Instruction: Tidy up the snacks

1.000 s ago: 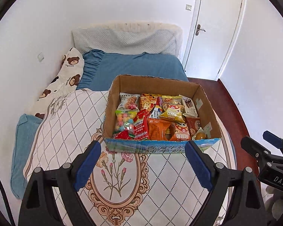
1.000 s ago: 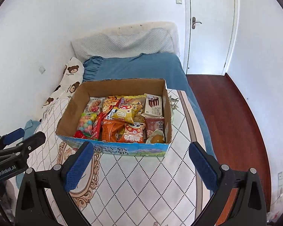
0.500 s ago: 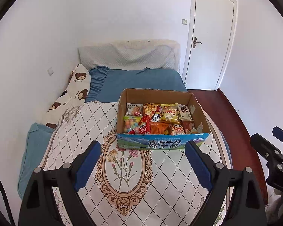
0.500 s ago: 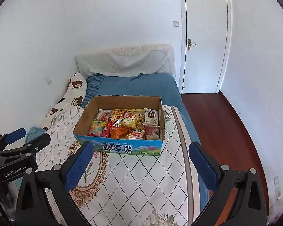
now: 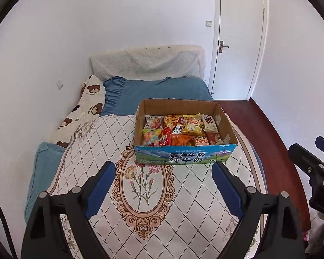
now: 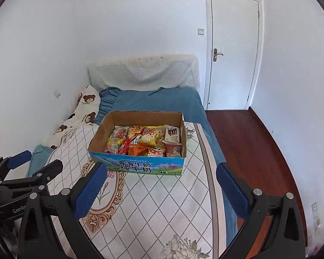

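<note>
A cardboard box [image 5: 184,157] with a blue printed front stands on the bed, also in the right wrist view [image 6: 138,166]. Several snack packets [image 5: 179,131] fill it, seen again from the right side [image 6: 144,140]. My left gripper [image 5: 163,168] hangs open in front of the box, well short of it, with nothing between its blue pads. My right gripper [image 6: 162,170] is open too, empty, and just as far back. Each gripper shows at the edge of the other's view.
The box rests on a quilted cover with a floral oval [image 5: 144,194]. Behind it lie a blue sheet [image 5: 159,90], a bear-print pillow [image 5: 86,108] by the left wall and a padded headboard [image 5: 146,62]. Red-brown floor [image 6: 248,142] and a shut white door [image 6: 233,49] are to the right.
Both grippers have pulled back and up from the box, which now looks smaller and farther. More of the quilt and room shows. The jaws stayed wide and the box did not move.
</note>
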Demonstrator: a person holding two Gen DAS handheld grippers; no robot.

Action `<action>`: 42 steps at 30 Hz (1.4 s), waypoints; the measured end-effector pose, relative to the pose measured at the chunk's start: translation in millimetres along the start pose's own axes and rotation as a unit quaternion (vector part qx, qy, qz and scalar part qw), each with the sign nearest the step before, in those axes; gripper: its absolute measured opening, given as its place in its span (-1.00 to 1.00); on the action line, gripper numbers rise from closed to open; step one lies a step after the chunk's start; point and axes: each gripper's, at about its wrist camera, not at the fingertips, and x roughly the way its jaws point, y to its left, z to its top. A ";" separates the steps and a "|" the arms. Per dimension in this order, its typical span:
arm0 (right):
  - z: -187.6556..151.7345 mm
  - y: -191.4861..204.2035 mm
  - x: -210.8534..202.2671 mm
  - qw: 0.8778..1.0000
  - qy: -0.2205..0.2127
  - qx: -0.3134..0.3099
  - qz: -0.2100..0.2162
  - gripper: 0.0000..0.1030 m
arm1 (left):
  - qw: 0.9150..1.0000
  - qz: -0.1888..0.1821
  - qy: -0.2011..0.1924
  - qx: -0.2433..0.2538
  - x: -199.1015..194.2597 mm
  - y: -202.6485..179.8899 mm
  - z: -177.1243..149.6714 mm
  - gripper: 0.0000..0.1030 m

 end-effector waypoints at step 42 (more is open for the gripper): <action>7.7 -23.2 141.1 0.997 0.020 0.010 -0.068 1.00 | 0.999 0.035 -0.011 0.008 117.0 -22.9 25.3 0.98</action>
